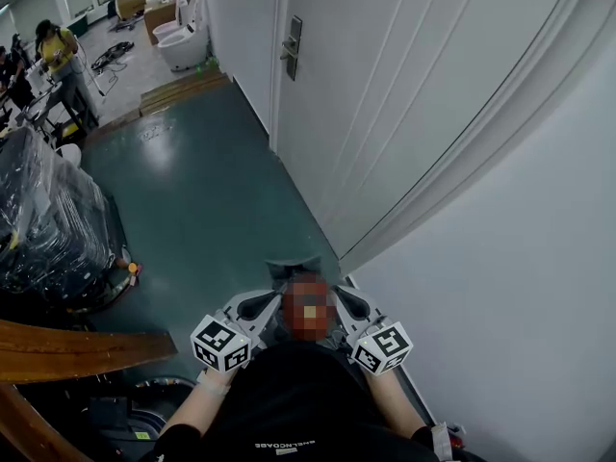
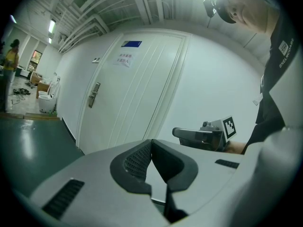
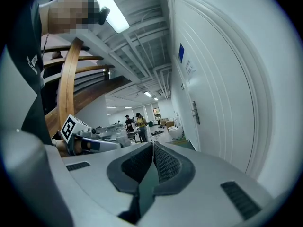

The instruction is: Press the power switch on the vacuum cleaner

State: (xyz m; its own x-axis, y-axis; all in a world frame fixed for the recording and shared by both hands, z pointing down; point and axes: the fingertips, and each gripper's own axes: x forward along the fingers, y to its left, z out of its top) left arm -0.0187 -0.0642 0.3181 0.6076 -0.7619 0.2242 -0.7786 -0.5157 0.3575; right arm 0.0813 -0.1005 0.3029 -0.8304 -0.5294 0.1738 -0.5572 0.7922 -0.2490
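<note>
Two closed hand-held grippers (image 2: 151, 144) (image 3: 152, 146)

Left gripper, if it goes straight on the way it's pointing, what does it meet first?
Probably the white door. The left gripper, jaws together and empty, has nothing closer in its line, though depth is hard to judge from here.

You stand in a workshop-like hall: green painted floor (image 1: 212, 191), white door (image 1: 385, 94), exposed ceiling pipes (image 3: 142, 63), plastic-wrapped goods (image 1: 48, 219), and loose toilets (image 1: 183, 41) at the far end.
</note>
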